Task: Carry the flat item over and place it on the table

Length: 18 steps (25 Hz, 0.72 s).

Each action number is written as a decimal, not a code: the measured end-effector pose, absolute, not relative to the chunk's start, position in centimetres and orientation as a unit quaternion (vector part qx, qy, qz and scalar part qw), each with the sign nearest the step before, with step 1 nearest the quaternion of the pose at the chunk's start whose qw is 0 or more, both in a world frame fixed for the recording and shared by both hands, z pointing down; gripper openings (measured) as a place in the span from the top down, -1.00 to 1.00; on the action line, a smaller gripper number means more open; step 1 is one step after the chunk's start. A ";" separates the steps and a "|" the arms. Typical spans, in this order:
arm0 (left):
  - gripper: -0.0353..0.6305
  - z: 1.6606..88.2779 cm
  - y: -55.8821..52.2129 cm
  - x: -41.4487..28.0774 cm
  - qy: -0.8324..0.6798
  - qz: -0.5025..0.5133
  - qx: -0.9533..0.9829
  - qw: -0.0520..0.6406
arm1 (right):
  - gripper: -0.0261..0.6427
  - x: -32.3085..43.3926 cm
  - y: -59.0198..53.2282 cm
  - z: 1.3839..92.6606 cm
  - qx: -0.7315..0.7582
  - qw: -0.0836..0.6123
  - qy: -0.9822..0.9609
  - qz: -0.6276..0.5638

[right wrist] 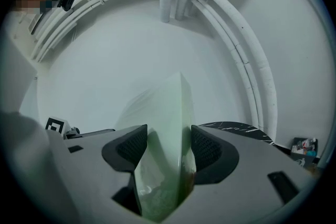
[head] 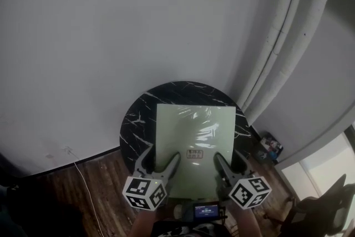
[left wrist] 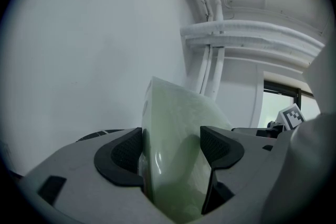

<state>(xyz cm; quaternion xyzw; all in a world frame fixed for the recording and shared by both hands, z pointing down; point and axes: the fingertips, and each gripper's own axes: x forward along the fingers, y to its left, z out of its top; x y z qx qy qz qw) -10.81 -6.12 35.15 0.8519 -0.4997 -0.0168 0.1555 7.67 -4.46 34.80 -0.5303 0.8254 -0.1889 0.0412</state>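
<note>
A pale green, glossy flat square item (head: 194,136) is held level above a round black marble table (head: 136,119), which it covers for the most part. My left gripper (head: 161,159) is shut on the item's near left edge, and my right gripper (head: 230,159) is shut on its near right edge. In the left gripper view the flat item (left wrist: 178,123) stands edge-on between the dark pads of the left gripper (left wrist: 170,149). The right gripper view shows the flat item (right wrist: 163,113) wedged in the right gripper (right wrist: 168,147), with the table's rim (right wrist: 236,127) beyond.
A white curved wall stands behind the table. White pipes (head: 283,36) run down it at the right. The floor is dark wood (head: 100,175), with a thin white cable (head: 77,166) at the left, small clutter (head: 270,146) at the right and an office chair (head: 327,202) at the bottom right.
</note>
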 end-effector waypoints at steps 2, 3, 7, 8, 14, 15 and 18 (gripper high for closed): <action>-0.18 35.0 -6.5 -10.9 -0.500 -0.014 0.852 0.153 | 0.26 7.6 -4.8 34.8 -0.528 0.039 0.827 -0.190; -0.18 35.1 -6.7 -10.9 -0.500 -0.014 0.852 0.154 | 0.26 7.5 -5.0 34.8 -0.527 0.039 0.827 -0.191; -0.18 35.7 -7.2 -11.3 -0.502 -0.017 0.849 0.165 | 0.26 7.3 -5.6 35.2 -0.524 0.032 0.829 -0.194; -0.17 35.9 -7.3 -11.3 -0.503 -0.016 0.848 0.167 | 0.26 7.3 -5.7 35.3 -0.524 0.030 0.829 -0.195; -0.17 36.9 -7.8 -11.6 -0.508 -0.010 0.843 0.176 | 0.26 6.9 -6.4 36.5 -0.519 0.023 0.829 -0.206; -0.17 37.1 -7.9 -11.7 -0.509 -0.009 0.842 0.178 | 0.26 6.8 -6.6 36.7 -0.518 0.021 0.829 -0.208; -0.17 38.0 -8.5 -12.0 -0.512 -0.005 0.838 0.186 | 0.26 6.6 -7.3 37.4 -0.515 0.016 0.830 -0.215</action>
